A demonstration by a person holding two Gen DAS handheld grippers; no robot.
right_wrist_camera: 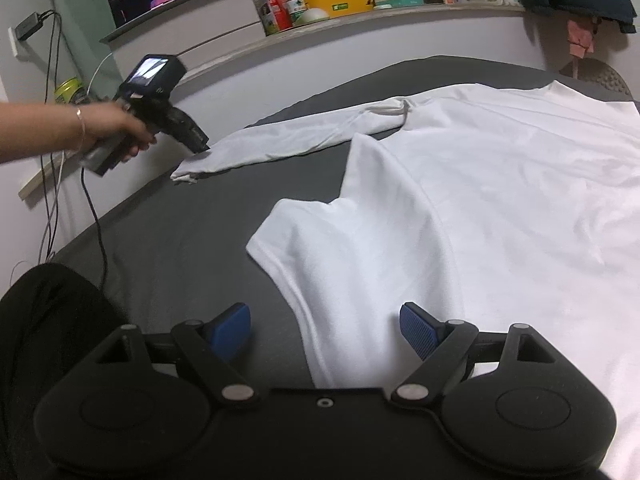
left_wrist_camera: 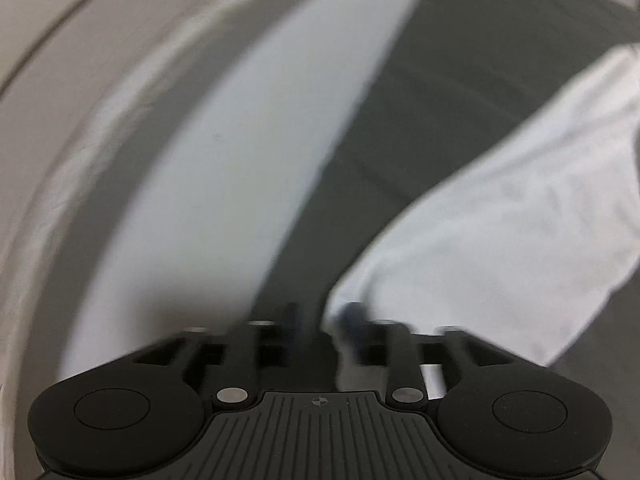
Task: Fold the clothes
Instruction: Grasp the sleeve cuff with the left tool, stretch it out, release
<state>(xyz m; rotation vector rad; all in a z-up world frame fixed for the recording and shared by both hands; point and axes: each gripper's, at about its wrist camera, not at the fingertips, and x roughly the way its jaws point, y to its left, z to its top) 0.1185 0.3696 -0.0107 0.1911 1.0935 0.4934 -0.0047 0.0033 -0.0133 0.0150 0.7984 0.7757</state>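
Left wrist view is motion-blurred; little there resolves. Left gripper (left_wrist_camera: pixel 320 320): jaws close together on the end of the sleeve (left_wrist_camera: pixel 500 208), fabric trailing off right. White shirt (right_wrist_camera: pixel 500 200) lies spread on a dark bed (right_wrist_camera: pixel 180 248), its right edge cut off. Sleeve stretched leftward to the left gripper, held by the left hand (right_wrist_camera: pixel 116 128). Right gripper (right_wrist_camera: pixel 325 330): jaws wide, hovering over the hem (right_wrist_camera: pixel 288 276), holding nothing. Cluttered shelf (right_wrist_camera: pixel 360 20) behind.
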